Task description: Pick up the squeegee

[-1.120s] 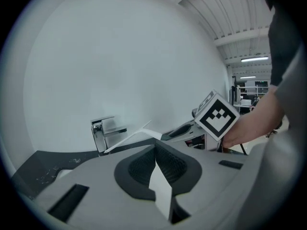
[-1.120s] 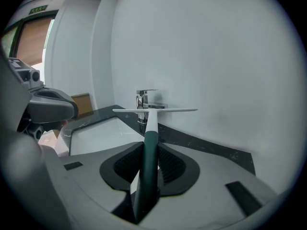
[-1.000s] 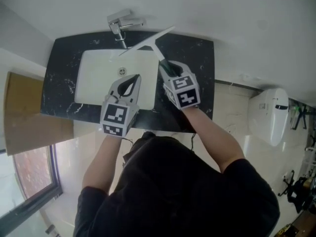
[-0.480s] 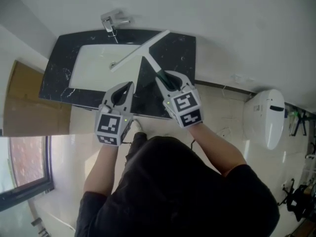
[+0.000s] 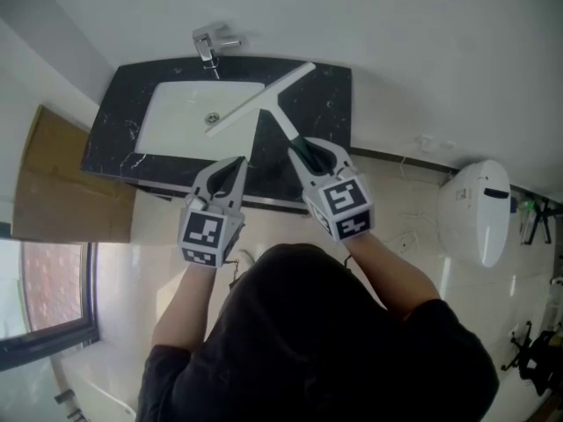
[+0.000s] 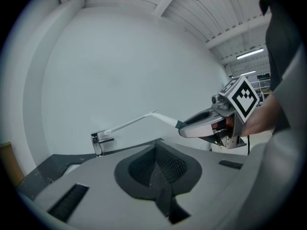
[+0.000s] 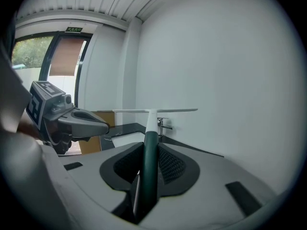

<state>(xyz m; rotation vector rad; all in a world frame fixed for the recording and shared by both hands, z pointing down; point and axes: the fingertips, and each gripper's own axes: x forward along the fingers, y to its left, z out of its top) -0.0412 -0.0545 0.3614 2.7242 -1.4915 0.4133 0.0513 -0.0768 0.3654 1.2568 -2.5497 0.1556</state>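
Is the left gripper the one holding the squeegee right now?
No, the left gripper has its jaws closed on nothing, while the squeegee is clamped by its dark handle in the right gripper.

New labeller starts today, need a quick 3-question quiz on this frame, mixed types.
1. True or false: the left claw holds the squeegee.
2. Which part of the squeegee sits in the right claw? A blade, B dark handle, C white neck.
3. Fill in: the tap stands behind the ____.
Key: 1 false, it is shut and empty; 2 B; 3 sink.
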